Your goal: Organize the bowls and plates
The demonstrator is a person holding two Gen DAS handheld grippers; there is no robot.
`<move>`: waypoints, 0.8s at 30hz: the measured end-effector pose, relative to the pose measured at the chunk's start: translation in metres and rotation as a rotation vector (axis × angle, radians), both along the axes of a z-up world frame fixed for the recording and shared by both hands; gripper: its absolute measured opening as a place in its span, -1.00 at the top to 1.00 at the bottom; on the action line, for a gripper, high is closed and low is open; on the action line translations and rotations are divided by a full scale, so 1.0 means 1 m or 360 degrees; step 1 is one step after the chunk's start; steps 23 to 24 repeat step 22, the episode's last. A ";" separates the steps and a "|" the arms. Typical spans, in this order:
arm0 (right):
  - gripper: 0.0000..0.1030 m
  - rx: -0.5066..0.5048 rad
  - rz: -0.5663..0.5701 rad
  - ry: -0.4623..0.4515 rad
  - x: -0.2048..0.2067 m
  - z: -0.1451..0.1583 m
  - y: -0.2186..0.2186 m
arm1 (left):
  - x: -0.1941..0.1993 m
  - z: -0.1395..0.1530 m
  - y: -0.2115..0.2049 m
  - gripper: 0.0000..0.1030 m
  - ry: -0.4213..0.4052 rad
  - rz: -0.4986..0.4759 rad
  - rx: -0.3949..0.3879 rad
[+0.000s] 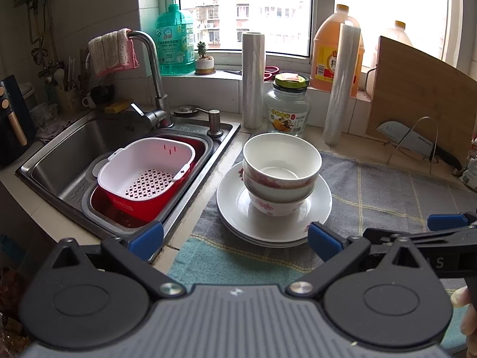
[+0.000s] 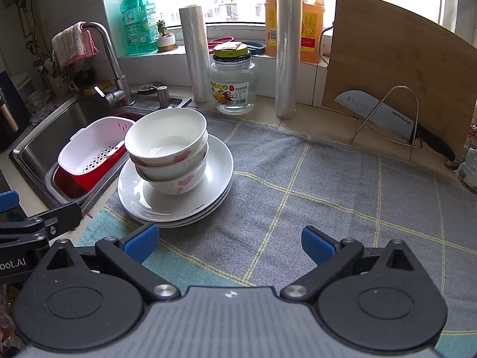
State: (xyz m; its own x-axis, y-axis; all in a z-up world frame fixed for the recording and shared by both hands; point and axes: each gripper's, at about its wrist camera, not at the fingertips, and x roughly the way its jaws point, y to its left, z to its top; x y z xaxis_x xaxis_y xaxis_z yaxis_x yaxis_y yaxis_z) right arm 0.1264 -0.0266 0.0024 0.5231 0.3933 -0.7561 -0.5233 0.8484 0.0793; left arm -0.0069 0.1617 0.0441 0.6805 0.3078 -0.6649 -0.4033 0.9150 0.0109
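We see three nested bowls (image 1: 281,173) with pink flower prints standing in a stack of white plates (image 1: 274,208), which rests at the left edge of the grey checked cloth (image 2: 328,179), just beside the steel sink (image 1: 74,149). The top bowl looks empty. In the sink sits a red basin (image 1: 143,205) holding a white perforated colander (image 1: 146,170), also empty.

Both tongs are spread wide and hold nothing. The left gripper (image 1: 235,237) hovers at the cloth's near edge with the plate stack between and just beyond its blue fingertips (image 1: 147,237). The right gripper (image 2: 229,243) hangs over bare cloth, the stack off to its left and apart from it.

Behind the stack, along the counter's back edge, stand a lidded glass jar (image 1: 287,106), two upright rolls of plastic wrap (image 1: 253,80), and a bamboo cutting board (image 2: 396,68) leaning at the wall, with a knife (image 2: 393,119) in a wire rack in front of it. A cloth hangs over the faucet (image 1: 152,68); a green soap bottle (image 1: 174,38) and an orange jug (image 1: 334,53) stand on the window sill.
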 end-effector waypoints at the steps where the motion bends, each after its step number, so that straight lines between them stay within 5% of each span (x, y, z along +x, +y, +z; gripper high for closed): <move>1: -1.00 -0.0001 0.0001 0.0002 0.001 0.000 0.000 | 0.000 0.000 0.000 -0.99 0.0002 0.0002 0.0001; 24: -1.00 -0.0002 -0.0001 0.0012 0.002 -0.002 0.000 | 0.003 0.001 -0.002 -0.99 0.0017 0.0016 0.0007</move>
